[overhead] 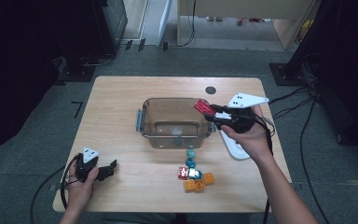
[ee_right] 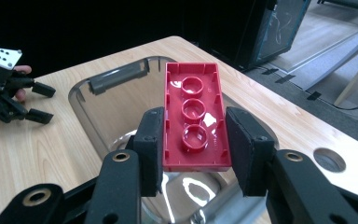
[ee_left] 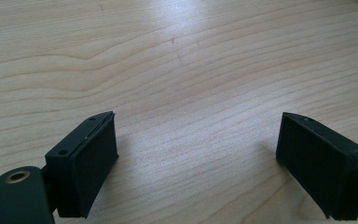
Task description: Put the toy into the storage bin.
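overhead, one red brick [ee_right: 195, 122], roughly six loose blocks [overhead: 193, 174]

1. Left hand-held gripper [overhead: 106, 170]: low by the near left edge, jaws wide apart, nothing between them.
2. Right hand-held gripper [overhead: 210, 112]: raised, forearm stretched forward, jaws clamped on something.

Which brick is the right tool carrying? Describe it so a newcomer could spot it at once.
Find the clear plastic tub mid-table. Over its right rim, the right tool grips a flat red brick, hollow underside showing three round tubes. Unlike the small bricks on the table, it is long and held aloft.
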